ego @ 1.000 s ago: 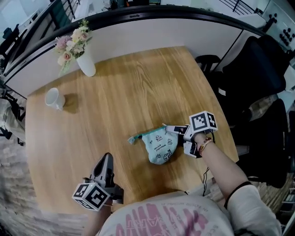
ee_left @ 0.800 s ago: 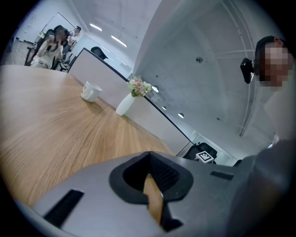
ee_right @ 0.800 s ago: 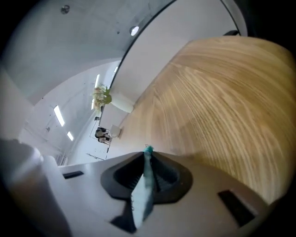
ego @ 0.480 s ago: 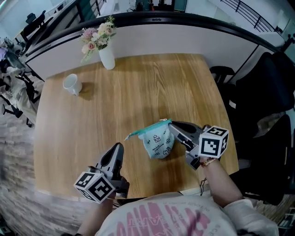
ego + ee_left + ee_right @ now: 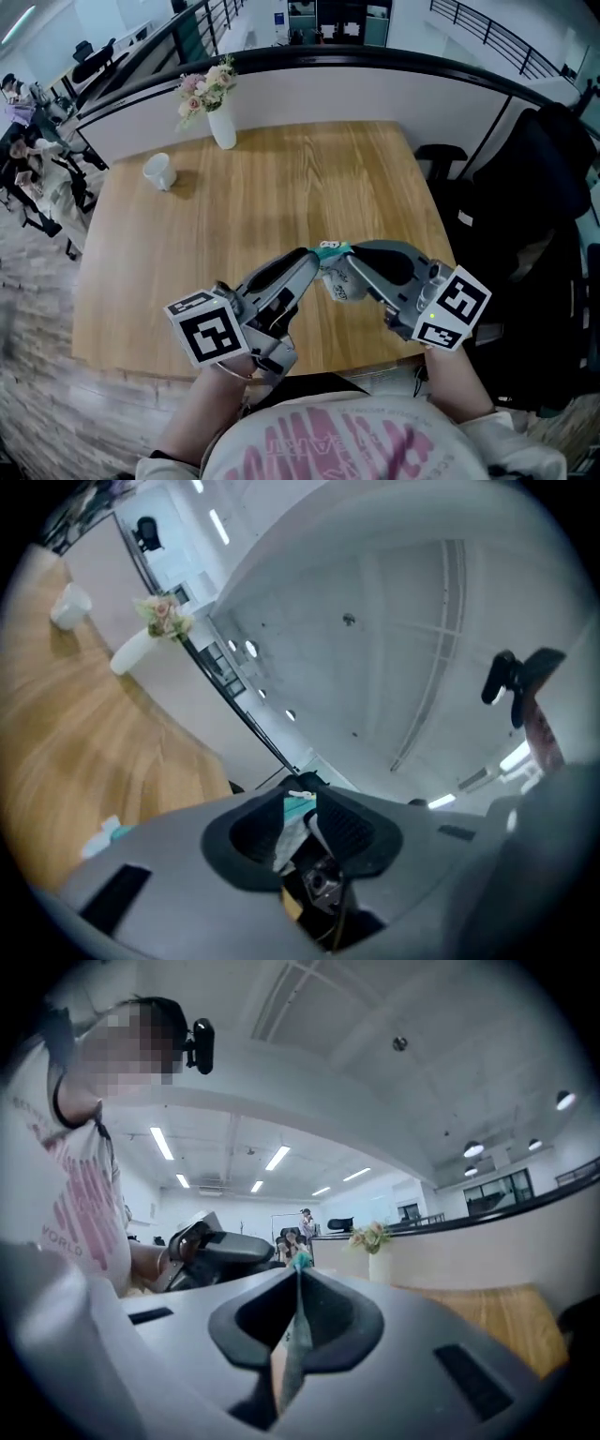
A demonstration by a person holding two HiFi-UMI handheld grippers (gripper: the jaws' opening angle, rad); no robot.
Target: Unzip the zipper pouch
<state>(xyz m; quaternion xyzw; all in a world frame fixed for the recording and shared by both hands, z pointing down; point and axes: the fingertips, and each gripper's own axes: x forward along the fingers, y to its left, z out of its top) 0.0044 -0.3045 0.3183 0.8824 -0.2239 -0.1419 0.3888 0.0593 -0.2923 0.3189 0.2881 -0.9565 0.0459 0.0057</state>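
Since a second ago: left gripper (image 5: 307,257) and right gripper (image 5: 345,255) have both come up from the bench (image 5: 234,206) and drawn together in front of the person, and the zipper pouch (image 5: 339,286) has gone up with them
Zipper pouch: pale teal with small cartoon prints, hanging in the air over the near edge of the bench, between the two gripper tips
Right gripper: jaws pressed together on the pouch's upper edge, the fabric pinched flat between them
Left gripper: jaws have just been opening and stand apart, with the pouch's teal end and a small white tab between them; whether the pads touch it I cannot tell
Far side of bench: white vase of flowers (image 5: 222,127) and a white mug (image 5: 160,171), well apart from the pouch
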